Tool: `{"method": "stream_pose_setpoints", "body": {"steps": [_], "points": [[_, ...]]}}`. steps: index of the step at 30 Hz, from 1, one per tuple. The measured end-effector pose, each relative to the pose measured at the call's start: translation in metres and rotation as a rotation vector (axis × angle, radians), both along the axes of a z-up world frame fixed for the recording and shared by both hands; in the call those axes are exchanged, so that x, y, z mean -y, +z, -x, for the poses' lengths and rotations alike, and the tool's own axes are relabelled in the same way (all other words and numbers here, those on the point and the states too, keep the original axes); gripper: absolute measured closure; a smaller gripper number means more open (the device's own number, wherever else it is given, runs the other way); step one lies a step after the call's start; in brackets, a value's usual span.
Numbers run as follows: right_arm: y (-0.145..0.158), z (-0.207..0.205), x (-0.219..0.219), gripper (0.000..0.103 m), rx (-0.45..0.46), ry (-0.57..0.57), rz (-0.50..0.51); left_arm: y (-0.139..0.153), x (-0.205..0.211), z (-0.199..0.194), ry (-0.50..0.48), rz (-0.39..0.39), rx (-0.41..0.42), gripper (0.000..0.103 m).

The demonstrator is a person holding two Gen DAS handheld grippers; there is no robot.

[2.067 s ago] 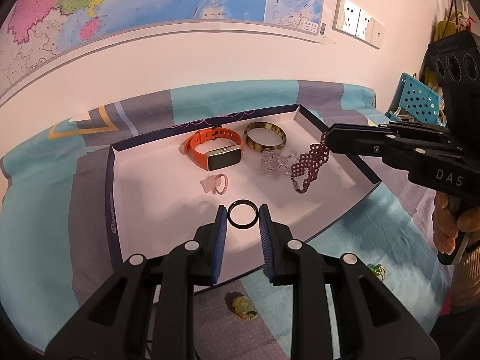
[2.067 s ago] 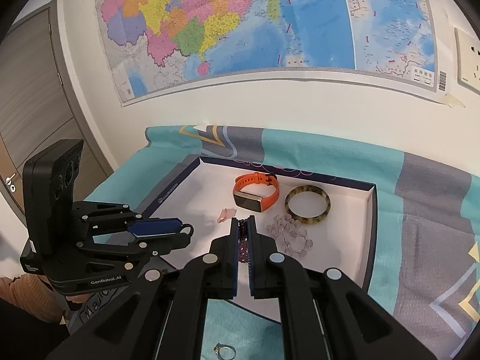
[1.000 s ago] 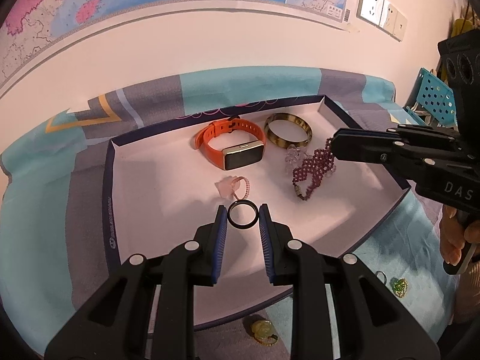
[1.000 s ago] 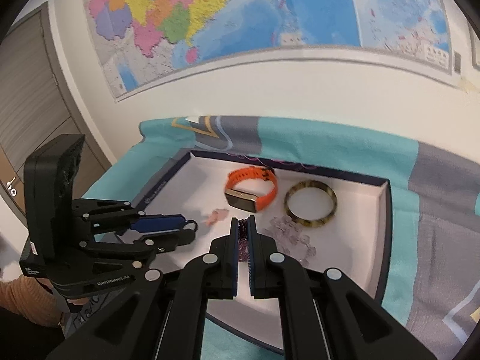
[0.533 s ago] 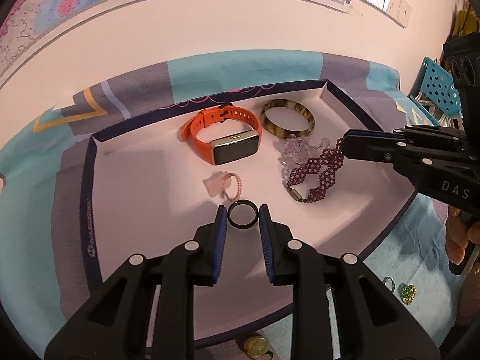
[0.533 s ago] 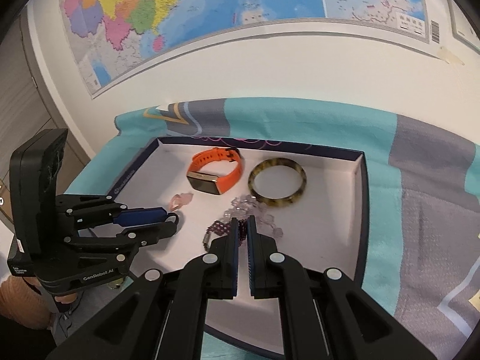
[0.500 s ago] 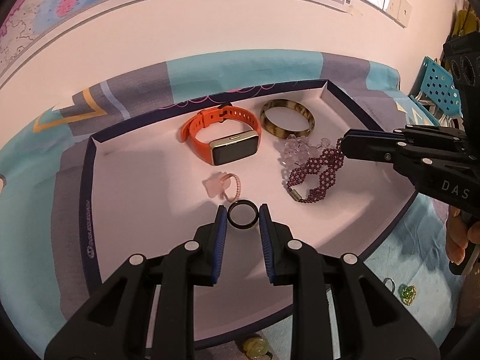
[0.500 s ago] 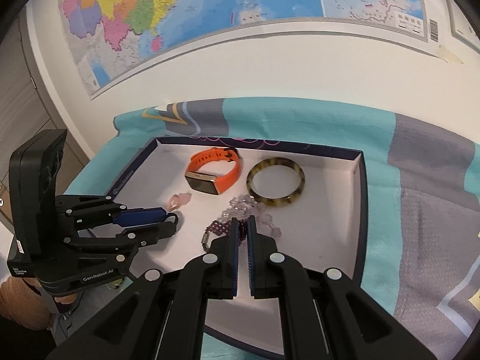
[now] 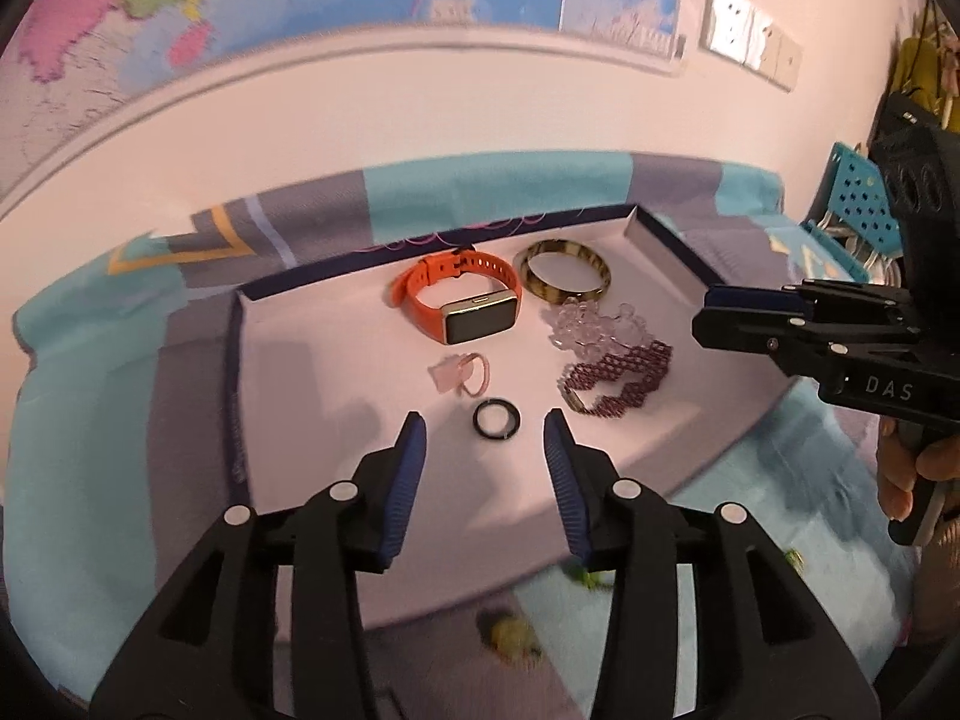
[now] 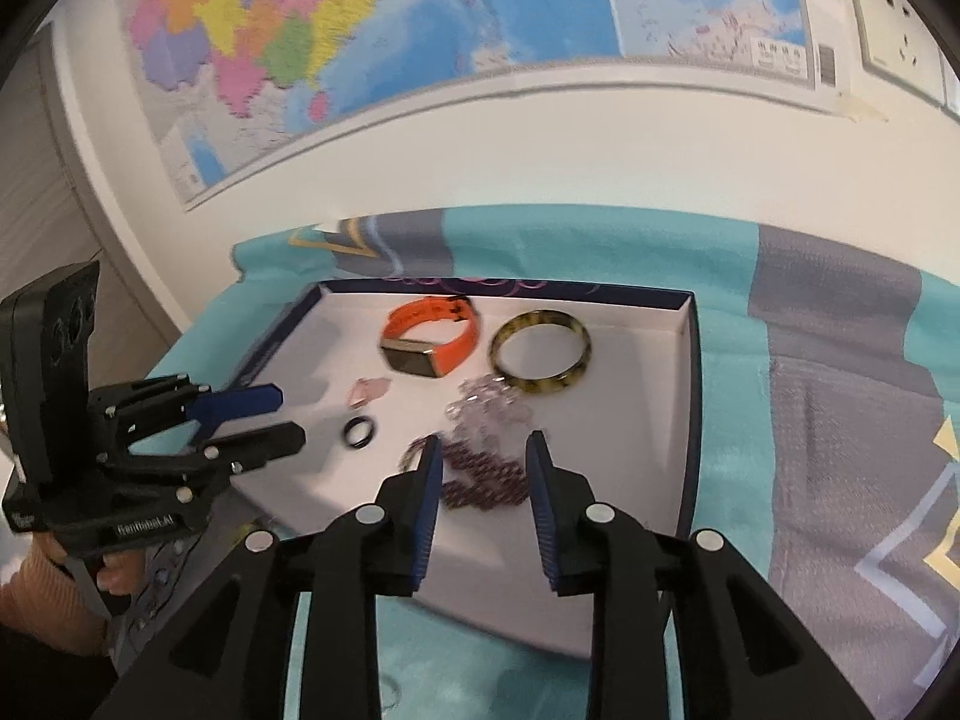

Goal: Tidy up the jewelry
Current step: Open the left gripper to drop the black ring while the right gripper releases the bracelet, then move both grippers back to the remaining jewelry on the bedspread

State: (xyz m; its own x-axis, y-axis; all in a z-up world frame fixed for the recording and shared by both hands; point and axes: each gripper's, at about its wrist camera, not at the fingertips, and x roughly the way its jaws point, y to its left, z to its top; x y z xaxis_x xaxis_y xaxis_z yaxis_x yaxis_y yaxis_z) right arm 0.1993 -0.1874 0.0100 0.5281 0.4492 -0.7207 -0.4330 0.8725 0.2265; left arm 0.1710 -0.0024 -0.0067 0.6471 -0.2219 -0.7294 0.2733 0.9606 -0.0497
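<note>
Currently, both items lie released on the white floor of the shallow navy-walled cardboard tray [image 9: 672, 243]. Your left hand-held gripper [image 9: 485, 438] has just been opening; its blue pads stand apart, and the small black ring [image 9: 496, 419] lies flat on the tray floor just beyond and between the fingertips, touching neither pad. Your right hand-held gripper [image 10: 485, 462] has likewise just been opening; the purple beaded bracelet [image 10: 480, 477] lies on the floor beneath and between its parted pads, with no pad pressing on it.

Note the governing relation: loose pieces remain on the teal and grey patterned cloth [image 9: 78, 420] at the near side of the tray, below and behind both grippers. From the left wrist view, a blurred yellow-green piece [image 9: 510, 636] lies near the tray's front wall, closer to your left hand-held gripper; a second green piece [image 9: 585, 577] lies to its right, partly behind the gripper's finger.

Expect limited visibility. Motion blur prevents identifying either loose piece. The bracelet's long axis runs roughly left to right, but the right gripper's fingers cover its ends. The clear crystal bead bracelet [image 9: 591, 327] overlaps the purple one at its far edge.
</note>
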Motion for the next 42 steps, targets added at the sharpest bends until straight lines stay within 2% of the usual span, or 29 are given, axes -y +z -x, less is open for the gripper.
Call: {"method": "stream_pose_setpoints", "body": {"steps": [4, 8, 12, 17, 22, 42], "points": [[0.008, 0.026, 0.002, 0.067, 0.044, 0.023, 0.014, 0.005, -0.009, 0.026, -0.009, 0.020, 0.033, 0.056], [0.008, 0.048, 0.005, 0.066, 0.047, 0.043, 0.013, 0.001, -0.016, 0.048, -0.024, 0.042, 0.023, 0.056], [0.002, 0.075, 0.012, 0.061, 0.076, 0.011, 0.078, -0.011, -0.020, 0.065, -0.025, 0.044, -0.007, 0.053], [-0.018, 0.096, 0.021, 0.060, 0.011, -0.011, 0.065, -0.031, -0.023, 0.079, -0.020, 0.036, -0.056, 0.053], [-0.025, 0.107, 0.017, 0.056, -0.004, -0.008, 0.085, -0.036, -0.021, 0.081, -0.008, 0.038, -0.069, 0.053], [-0.030, 0.115, 0.006, 0.039, -0.018, -0.025, 0.058, -0.036, -0.011, 0.085, 0.035, -0.010, -0.047, 0.052]]}}
